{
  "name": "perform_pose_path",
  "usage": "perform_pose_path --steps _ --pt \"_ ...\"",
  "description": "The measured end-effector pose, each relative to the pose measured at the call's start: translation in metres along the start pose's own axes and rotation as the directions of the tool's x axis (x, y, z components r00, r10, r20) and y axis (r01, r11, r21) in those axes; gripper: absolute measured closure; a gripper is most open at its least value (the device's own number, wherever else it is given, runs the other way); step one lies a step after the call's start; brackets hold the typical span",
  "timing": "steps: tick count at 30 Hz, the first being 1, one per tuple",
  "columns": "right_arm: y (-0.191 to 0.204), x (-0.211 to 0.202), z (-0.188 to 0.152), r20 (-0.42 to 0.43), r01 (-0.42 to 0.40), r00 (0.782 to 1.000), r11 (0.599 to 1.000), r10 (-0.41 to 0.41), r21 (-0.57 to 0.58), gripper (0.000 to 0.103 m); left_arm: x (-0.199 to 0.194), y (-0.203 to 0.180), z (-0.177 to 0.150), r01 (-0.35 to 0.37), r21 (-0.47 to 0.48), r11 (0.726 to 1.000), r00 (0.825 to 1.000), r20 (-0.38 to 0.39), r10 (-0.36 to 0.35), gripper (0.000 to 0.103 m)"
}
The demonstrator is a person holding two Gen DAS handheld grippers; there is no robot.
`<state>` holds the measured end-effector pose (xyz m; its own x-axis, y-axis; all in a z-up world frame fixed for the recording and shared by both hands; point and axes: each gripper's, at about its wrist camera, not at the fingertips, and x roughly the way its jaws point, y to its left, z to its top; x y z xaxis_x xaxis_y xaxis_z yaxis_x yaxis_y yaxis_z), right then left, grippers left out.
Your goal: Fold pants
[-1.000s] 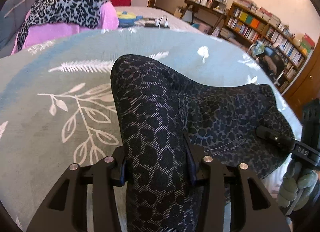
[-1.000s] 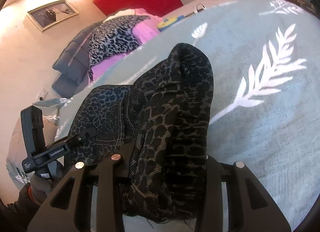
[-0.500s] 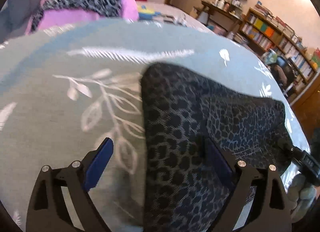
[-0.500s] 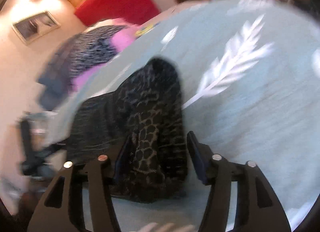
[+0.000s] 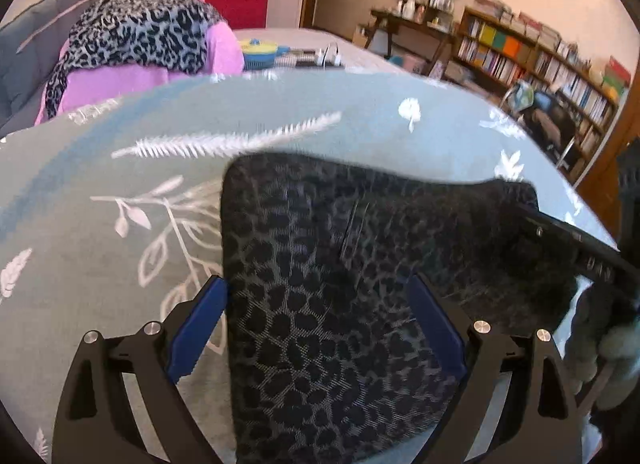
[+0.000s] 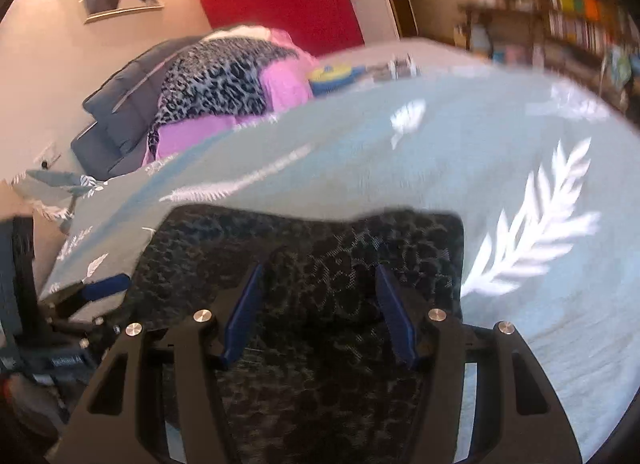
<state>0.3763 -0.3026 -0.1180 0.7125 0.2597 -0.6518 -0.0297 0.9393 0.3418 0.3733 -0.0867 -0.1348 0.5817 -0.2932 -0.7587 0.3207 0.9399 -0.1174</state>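
The dark leopard-print pants (image 5: 340,264) lie folded flat on the teal leaf-patterned cloth (image 5: 120,168). They also show in the right wrist view (image 6: 320,248). My left gripper (image 5: 316,304) is open, its blue pads (image 5: 196,328) standing either side of the pants' near end, just above the fabric. My right gripper (image 6: 318,296) is open over the pants' other end with nothing between its pads. The right gripper's finger shows at the right edge of the left wrist view (image 5: 576,240). The left gripper shows at the left edge of the right wrist view (image 6: 100,288).
A pile of leopard-print and pink clothes (image 5: 140,44) lies on a grey sofa (image 6: 120,112) beyond the cloth. A yellow and blue dish (image 5: 260,50) sits on a far table. Bookshelves (image 5: 540,64) line the right wall.
Both grippers were shut on the pants a second ago and have opened and let go. The raised fold has dropped flat onto the cloth. Both grippers have drawn back a little.
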Motion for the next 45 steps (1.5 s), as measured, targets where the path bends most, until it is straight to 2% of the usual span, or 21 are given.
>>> perform_pose_path --steps 2,4,6,9,13,16,19,23,26,37,45 --pt "-0.012 0.011 -0.006 -0.023 -0.016 1.000 0.999 0.017 0.029 0.045 0.015 0.003 -0.005 -0.025 0.008 1.000 0.999 -0.028 0.025 0.012" --pt "-0.016 0.014 -0.009 -0.013 -0.035 0.999 0.999 0.035 0.022 0.045 0.029 0.012 -0.009 0.002 -0.025 1.000 0.998 -0.061 -0.004 0.011" --pt "-0.014 0.013 -0.010 -0.018 -0.027 0.999 1.000 0.027 0.005 0.045 0.030 0.015 -0.010 0.016 -0.056 0.998 0.998 -0.062 -0.019 0.011" --pt "-0.008 0.008 -0.009 -0.017 -0.003 1.000 1.000 0.003 0.001 0.045 0.023 0.011 -0.008 -0.021 -0.036 0.999 0.999 -0.051 0.019 0.011" --pt "0.008 -0.022 -0.016 0.045 0.040 0.998 0.999 -0.039 -0.024 0.044 0.006 0.006 -0.006 -0.086 -0.019 0.996 0.996 -0.029 0.086 0.011" --pt "0.015 -0.048 -0.030 0.078 0.089 0.993 0.995 -0.086 -0.039 0.038 -0.012 0.003 -0.005 -0.135 -0.022 0.991 0.991 -0.005 0.135 0.011" --pt "0.020 -0.069 -0.047 0.092 0.113 0.990 0.992 -0.108 -0.049 0.029 -0.024 -0.003 -0.008 -0.157 -0.016 0.988 0.988 -0.014 0.156 0.011" --pt "0.027 -0.089 -0.065 0.095 0.173 0.981 0.983 -0.168 -0.054 0.021 -0.044 -0.021 -0.016 -0.210 0.042 0.977 0.978 0.012 0.210 0.011" --pt "0.031 -0.103 -0.075 0.090 0.164 0.983 0.986 -0.161 -0.030 0.016 -0.064 -0.036 -0.022 -0.235 0.084 0.968 0.971 0.058 0.230 0.011" --pt "0.064 -0.139 -0.089 0.134 0.177 0.978 0.979 -0.163 -0.105 0.010 -0.109 -0.069 -0.040 -0.208 0.151 0.966 0.975 0.114 0.192 0.011" --pt "0.084 -0.159 -0.089 0.183 0.202 0.967 0.969 -0.175 -0.141 0.010 -0.130 -0.073 -0.044 -0.224 0.138 0.965 0.969 0.138 0.205 0.011"
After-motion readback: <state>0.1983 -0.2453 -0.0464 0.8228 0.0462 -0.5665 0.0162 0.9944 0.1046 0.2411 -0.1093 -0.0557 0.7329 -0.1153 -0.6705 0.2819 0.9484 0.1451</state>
